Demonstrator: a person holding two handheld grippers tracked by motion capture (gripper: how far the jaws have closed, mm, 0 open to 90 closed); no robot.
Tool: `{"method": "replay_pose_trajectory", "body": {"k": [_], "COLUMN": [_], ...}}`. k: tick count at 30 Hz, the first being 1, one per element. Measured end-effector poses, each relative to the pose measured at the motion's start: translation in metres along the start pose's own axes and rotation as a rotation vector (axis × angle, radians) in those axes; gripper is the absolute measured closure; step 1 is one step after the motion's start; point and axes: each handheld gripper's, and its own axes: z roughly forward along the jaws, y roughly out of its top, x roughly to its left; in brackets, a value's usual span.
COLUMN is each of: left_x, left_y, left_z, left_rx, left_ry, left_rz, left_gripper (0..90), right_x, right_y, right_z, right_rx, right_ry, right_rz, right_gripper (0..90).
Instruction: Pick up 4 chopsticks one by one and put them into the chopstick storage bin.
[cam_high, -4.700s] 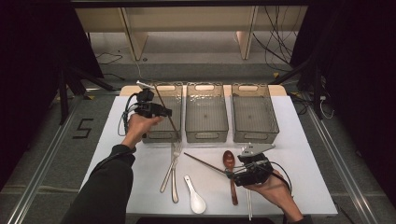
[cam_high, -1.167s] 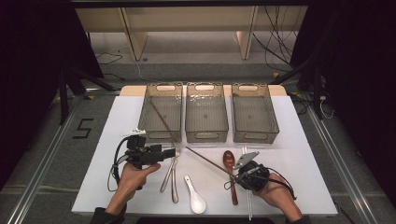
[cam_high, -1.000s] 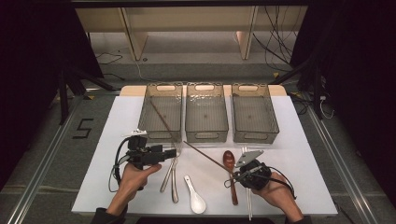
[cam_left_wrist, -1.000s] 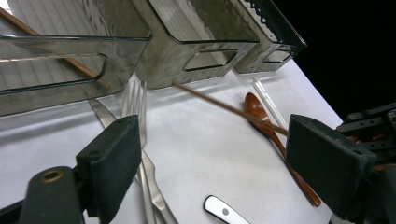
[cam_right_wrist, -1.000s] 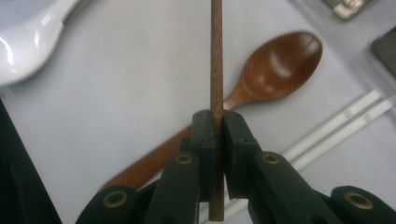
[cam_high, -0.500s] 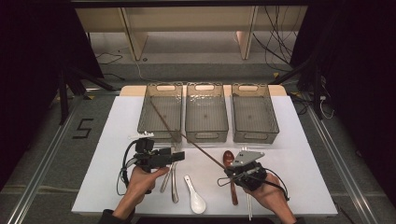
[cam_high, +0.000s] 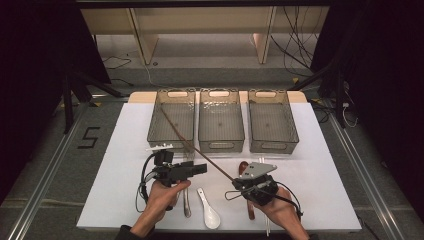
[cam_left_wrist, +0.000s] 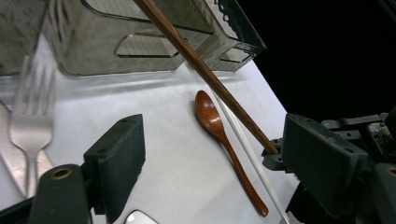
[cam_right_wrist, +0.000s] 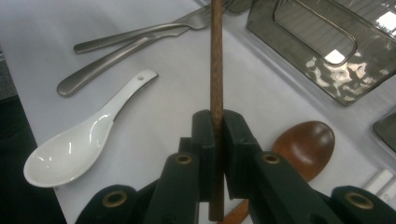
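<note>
Sorting cutlery into bins: one wooden chopstick in transit, nothing binned yet

Left hand-held gripper (cam_high: 200, 168): jaws wide, just closing slightly, nothing between them, hovering over the forks (cam_high: 186, 202) on the white desk (cam_high: 115, 200); left bin (cam_high: 171, 122) behind it, with the wooden chopstick (cam_high: 195, 148) slanting across its front edge, far tip over the bin; white ceramic spoon (cam_high: 209, 211) loose near the desk's front; middle bin (cam_high: 221, 120) looks empty; right hand-held gripper (cam_right_wrist: 215, 140): jaws clamped tight on the chopstick's near end; wooden spoon (cam_left_wrist: 219, 135) and a white chopstick (cam_left_wrist: 247, 149) lie under it; right bin (cam_high: 272, 120) looks empty. Judgement: early stage, chopstick to drop in, forks, spoons and white chopstick still to sort
</note>
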Motion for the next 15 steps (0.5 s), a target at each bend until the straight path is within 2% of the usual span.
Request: {"method": "replay_pose_trajectory", "body": {"k": [8, 15], "left_x": [-0.003, -0.005], "left_y": [-0.003, -0.006], "left_z": [0.010, 0.017], "left_rx": [0.005, 0.015], "left_ry": [-0.047, -0.080], "left_rz": [-0.032, -0.037], "left_gripper": [31.3, 43.0], "right_x": [0.006, 0.008], "right_y": [0.003, 0.003], "right_z": [0.004, 0.006], "right_rx": [-0.024, -0.038], "right_ry": [0.024, 0.033], "right_rz": [0.010, 0.014], "right_gripper": [84.6, 84.6]}}
